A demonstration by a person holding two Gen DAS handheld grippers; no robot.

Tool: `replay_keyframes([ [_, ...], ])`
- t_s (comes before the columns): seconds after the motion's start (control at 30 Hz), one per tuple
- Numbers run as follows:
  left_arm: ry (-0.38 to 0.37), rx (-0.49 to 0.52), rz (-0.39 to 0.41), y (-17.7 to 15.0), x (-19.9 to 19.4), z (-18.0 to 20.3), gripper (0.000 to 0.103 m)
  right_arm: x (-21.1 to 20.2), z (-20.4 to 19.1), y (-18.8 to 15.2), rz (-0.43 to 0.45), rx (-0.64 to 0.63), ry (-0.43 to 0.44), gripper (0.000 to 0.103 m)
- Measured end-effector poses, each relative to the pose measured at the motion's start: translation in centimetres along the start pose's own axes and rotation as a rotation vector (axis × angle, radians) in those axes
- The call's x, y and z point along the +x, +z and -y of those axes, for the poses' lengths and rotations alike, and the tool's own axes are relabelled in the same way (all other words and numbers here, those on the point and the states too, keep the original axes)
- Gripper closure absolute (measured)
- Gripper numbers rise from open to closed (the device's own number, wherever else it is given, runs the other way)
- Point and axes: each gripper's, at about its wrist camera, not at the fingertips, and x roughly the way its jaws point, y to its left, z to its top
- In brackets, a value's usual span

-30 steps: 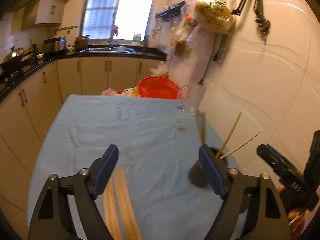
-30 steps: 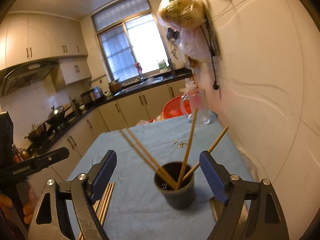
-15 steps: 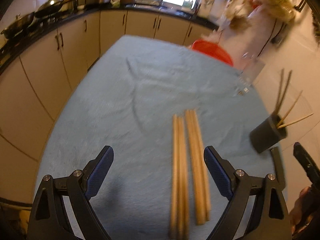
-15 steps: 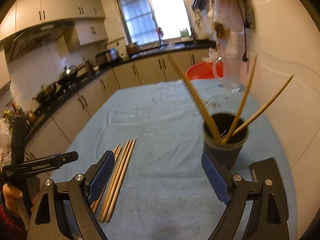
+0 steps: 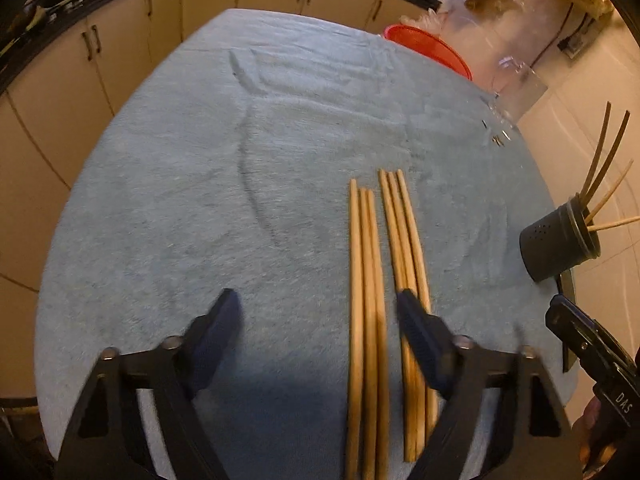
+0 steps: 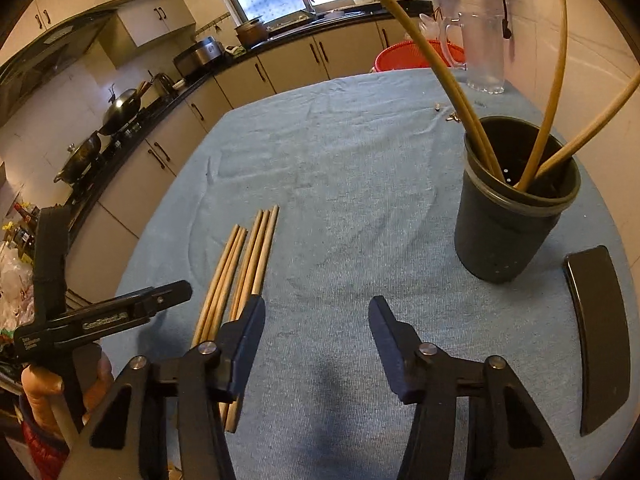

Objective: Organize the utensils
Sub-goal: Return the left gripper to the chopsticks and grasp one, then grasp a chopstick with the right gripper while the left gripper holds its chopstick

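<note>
Six loose chopsticks (image 5: 384, 280) lie flat on the blue cloth of the table (image 5: 200, 200), in two touching groups of three, well to the left of the dark holder cup (image 6: 508, 216) as the right wrist view shows it. That cup stands upright near the table's right edge and already carries four chopsticks (image 6: 548, 92) leaning out at different angles. The left claw (image 5: 316, 316) is low over the thick ends of the loose sticks with its jaws closing; the left group of three lies between its fingers, the right finger sits over the right group, and neither pad presses on anything yet, so it grasps nothing. The right claw (image 6: 316, 324) hangs over bare cloth between the sticks and the cup, its jaws also closing with nothing between them. The sticks look like light, stiff wood or bamboo, smooth and round enough to roll or slide against each other, so a pinch on several at once may fan them out or drop one. The safest hold is probably across a single stick or a tight pair, somewhat in from the thick end, where it will balance and not tip. The cloth is soft, which should let a fingertip dig under a stick. The cup looks light and could tip if a stick is pushed against its rim.
</note>
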Motion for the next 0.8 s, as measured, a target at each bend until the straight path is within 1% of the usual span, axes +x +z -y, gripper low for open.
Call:
replay_keyframes([
  [0.07,0.019,0.022,-0.015,0.3,0.5,0.4,0.050,0.2,0.1,0.0,-0.003,0.005,0.000,0.047],
  [0.1,0.026,0.029,-0.021,0.6,0.8,0.7,0.052,0.2,0.1,0.0,-0.004,0.006,-0.001,0.047],
  [0.17,0.030,0.038,-0.031,1.1,1.3,1.0,0.062,0.3,0.1,0.0,-0.005,0.007,-0.005,0.047],
  [0.27,0.041,0.052,-0.040,1.7,1.9,1.3,0.070,0.3,0.0,0.0,-0.007,0.006,-0.007,0.047],
  [0.33,0.053,0.074,-0.046,2.0,2.2,1.8,0.072,0.2,-0.1,0.0,-0.008,0.005,-0.006,0.047],
  [0.43,0.062,0.088,-0.055,2.4,2.7,2.3,0.078,0.3,0.1,0.1,-0.011,0.002,-0.006,0.047],
  [0.5,0.060,0.103,-0.059,2.4,3.0,2.6,0.079,0.4,0.1,0.2,-0.015,0.001,-0.006,0.047],
  [0.6,0.088,0.125,-0.063,2.0,3.2,2.7,0.083,0.6,0.0,0.3,-0.021,-0.003,-0.009,0.047],
  [0.67,0.113,0.134,-0.055,1.9,3.3,2.6,0.095,0.9,-0.2,0.5,-0.030,-0.006,-0.008,0.047],
  [0.7,0.123,0.130,-0.052,1.8,3.2,2.3,0.095,1.1,-0.4,0.6,-0.036,-0.008,-0.007,0.047],
  [0.8,0.120,0.107,-0.048,1.5,2.7,1.1,0.095,1.8,-1.0,1.1,-0.060,-0.020,0.005,0.048],
])
